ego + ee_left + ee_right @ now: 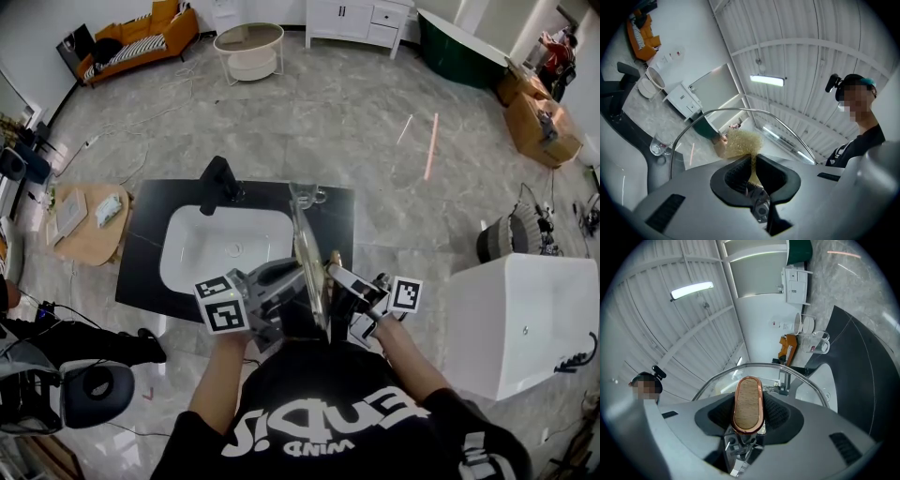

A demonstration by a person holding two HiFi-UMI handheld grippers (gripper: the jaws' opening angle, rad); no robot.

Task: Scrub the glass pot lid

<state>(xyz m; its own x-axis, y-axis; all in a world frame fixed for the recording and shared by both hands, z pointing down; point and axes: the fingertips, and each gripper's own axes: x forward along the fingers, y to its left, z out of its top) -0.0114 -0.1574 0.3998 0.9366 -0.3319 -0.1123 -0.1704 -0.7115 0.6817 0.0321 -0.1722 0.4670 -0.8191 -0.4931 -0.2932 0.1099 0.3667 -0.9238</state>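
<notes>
Left gripper [752, 164]: dark pads [733, 176] clenched on a yellow mesh scourer [740, 143]. The scourer's free end fans out past the jaws and sits against the glass of the pot lid [783, 133].

Right gripper [749, 409]: pads [777, 411] clamped on either side of the lid handle [748, 397], an oval knob with a copper rim and a pale wood-grain face. It's a firm hold.

The lid hangs in the air between the two grippers, over the right edge of the sink [187, 253]. It stands on edge and shows nearly edge-on in the head view. Clear domed glass with a thin metal rim. The room shows through it, and no dirt can be made out on it.

Containers:
- Sink: white basin set in a black counter [150, 244], drain visible in its middle.
- Glass cup [309, 195]: on the counter behind the sink's far right corner, upright. It is clear with a red mark on its side; can't tell what is in it.

Black faucet [220, 183] at the sink's far edge, left of the cup. The person stands at the near side of the sink, both hands on the grippers.
</notes>
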